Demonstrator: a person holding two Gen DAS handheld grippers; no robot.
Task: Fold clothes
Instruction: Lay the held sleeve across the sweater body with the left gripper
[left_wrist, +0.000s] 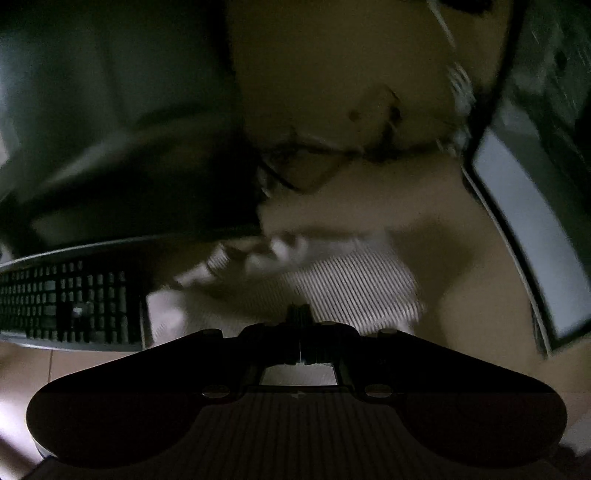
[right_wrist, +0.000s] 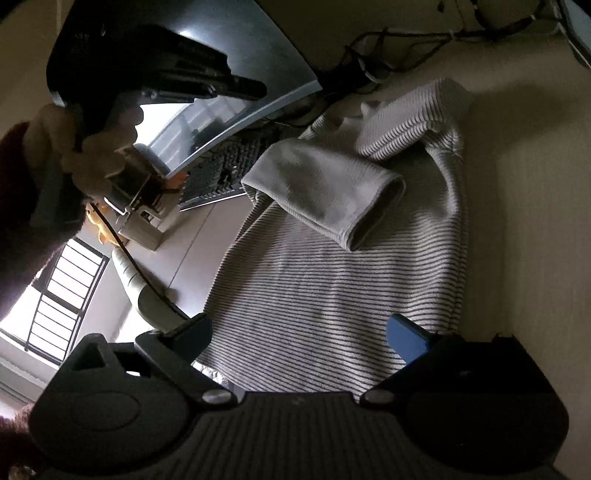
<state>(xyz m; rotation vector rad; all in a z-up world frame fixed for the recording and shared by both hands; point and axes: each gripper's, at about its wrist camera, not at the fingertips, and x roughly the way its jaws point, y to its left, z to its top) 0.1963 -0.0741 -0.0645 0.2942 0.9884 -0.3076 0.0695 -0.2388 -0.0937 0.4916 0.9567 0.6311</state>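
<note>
Right wrist view: the striped shirt (right_wrist: 332, 280) lies spread on the beige desk (right_wrist: 524, 221), its hem end toward the camera and its collar end far away. One sleeve (right_wrist: 325, 192) is folded across the chest, cuff opening facing right. The right gripper (right_wrist: 299, 336) hangs over the near part of the shirt with its jaws wide apart; the dark finger sits over the shirt's left edge and the blue finger (right_wrist: 406, 339) over its right part, so the cloth lies between and below them. Whether the tips touch the fabric cannot be told. Up left, a hand (right_wrist: 92, 147) holds the other gripper's handle in front of a monitor (right_wrist: 229, 74). A keyboard (right_wrist: 225, 173) lies just beyond the shirt's left shoulder, and cables (right_wrist: 406, 37) run along the far edge of the desk.

Left wrist view: dim and blurred. The left gripper (left_wrist: 301, 325) has its jaws closed together, tips meeting at the centre. The shirt (left_wrist: 351, 291) lies just ahead of the tips; striped cloth also shows behind them, but whether any is pinched cannot be told. The keyboard (left_wrist: 66, 299) lies to the left, beside the shirt, and a monitor (left_wrist: 528, 229) stands to the right.
</note>
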